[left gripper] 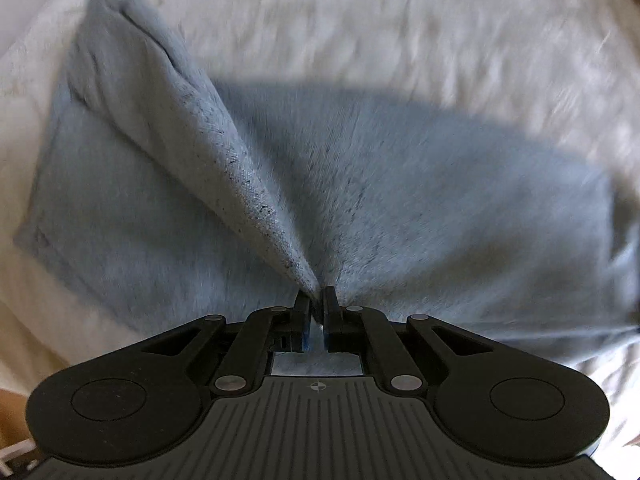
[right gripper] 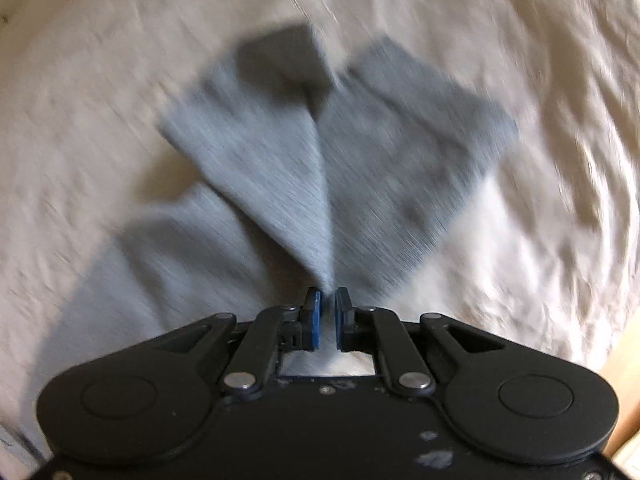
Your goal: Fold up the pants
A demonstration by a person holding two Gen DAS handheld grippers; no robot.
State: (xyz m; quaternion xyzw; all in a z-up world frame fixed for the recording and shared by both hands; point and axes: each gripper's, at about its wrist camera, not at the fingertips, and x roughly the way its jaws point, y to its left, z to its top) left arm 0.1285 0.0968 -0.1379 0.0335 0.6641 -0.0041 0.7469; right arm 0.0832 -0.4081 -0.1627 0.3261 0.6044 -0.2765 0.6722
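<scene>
The pants (left gripper: 400,200) are light blue-grey and fuzzy, spread over a white sheet (left gripper: 360,20). In the left wrist view a raised fold of cloth runs from the upper left down into my left gripper (left gripper: 319,296), which is shut on it. In the right wrist view, which is motion-blurred, a pointed flap of the pants (right gripper: 280,168) tapers into my right gripper (right gripper: 328,298). Its blue pads (right gripper: 316,320) pinch the tip of the cloth with a narrow gap between them. Both grippers point down at the bed.
The rumpled white sheet (right gripper: 80,80) surrounds the pants on all sides. A tan strip (right gripper: 624,360) beyond the bed's edge shows at the lower right of the right wrist view. A small white object (left gripper: 12,452) sits at the lower left corner of the left wrist view.
</scene>
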